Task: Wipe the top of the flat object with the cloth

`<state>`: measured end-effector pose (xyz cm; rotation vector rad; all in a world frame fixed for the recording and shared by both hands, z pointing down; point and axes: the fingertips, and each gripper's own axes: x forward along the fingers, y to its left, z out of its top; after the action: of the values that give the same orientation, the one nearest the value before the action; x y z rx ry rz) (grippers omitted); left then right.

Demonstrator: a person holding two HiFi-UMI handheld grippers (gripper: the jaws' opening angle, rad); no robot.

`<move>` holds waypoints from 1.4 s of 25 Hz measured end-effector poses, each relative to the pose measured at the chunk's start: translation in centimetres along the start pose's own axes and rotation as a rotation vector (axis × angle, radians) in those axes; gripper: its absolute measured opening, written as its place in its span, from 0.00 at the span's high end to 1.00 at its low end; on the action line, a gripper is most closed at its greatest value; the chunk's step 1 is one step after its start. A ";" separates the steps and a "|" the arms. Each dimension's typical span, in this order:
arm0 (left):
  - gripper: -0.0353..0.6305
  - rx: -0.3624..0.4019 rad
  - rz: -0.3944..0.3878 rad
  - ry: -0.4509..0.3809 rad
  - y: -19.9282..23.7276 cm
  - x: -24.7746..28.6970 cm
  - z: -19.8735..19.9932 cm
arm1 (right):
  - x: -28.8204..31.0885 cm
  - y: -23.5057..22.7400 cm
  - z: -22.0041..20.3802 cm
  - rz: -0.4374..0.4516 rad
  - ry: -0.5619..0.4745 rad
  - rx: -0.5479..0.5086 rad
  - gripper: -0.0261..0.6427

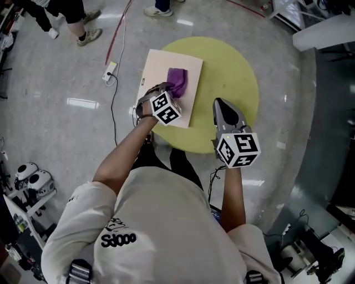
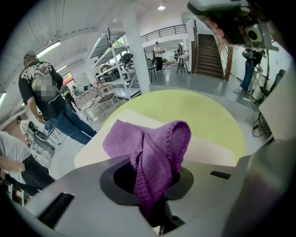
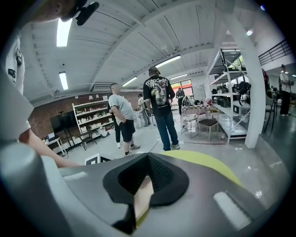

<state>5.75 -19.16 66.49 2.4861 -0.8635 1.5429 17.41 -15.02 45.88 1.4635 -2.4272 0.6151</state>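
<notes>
Cloth pinched on the board, set for a wipe.
Round table (image 1: 233,83) carries the flat board (image 1: 158,69) on its left half. The purple cloth (image 1: 178,80) lies on the board's far-right part, left gripper (image 1: 169,90) clamped on a fold so it drags w/ me. Right gripper (image 1: 218,103) is pressed together, empty, over bare table at right, clear of the stroke. Ppl (image 1: 72,16) & a floor power strip (image 1: 111,70) far left; nothing blocks, I reckon.

The room is bright, with long ceiling lights (image 3: 63,32) shining down and making white shiny spots on the grey floor (image 1: 50,83), while both gripper views bend round at their dark edges and look blurry up close.
</notes>
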 end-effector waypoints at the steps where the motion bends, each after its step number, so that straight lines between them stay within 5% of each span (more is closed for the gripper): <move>1: 0.85 0.013 -0.017 -0.009 -0.8 0.1 0.5 | -0.2 -0.2 -0.1 -0.005 -0.002 0.004 0.95; 15: 0.85 0.228 -0.158 -0.083 -7.9 0.0 4.1 | -3.0 -0.8 -1.6 -0.091 -0.006 0.043 0.95; 25: 0.85 0.191 -0.137 -0.058 -5.8 -1.2 0.6 | -1.9 0.8 -2.1 -0.068 0.006 0.035 0.95; 35: 0.85 0.036 -0.038 0.005 -0.4 -3.5 -5.7 | 1.2 4.5 -1.3 0.013 0.011 0.005 0.95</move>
<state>0.25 -15.30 66.41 2.5065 -0.7907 1.5660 12.86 -13.49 46.50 1.4430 -2.4309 0.6306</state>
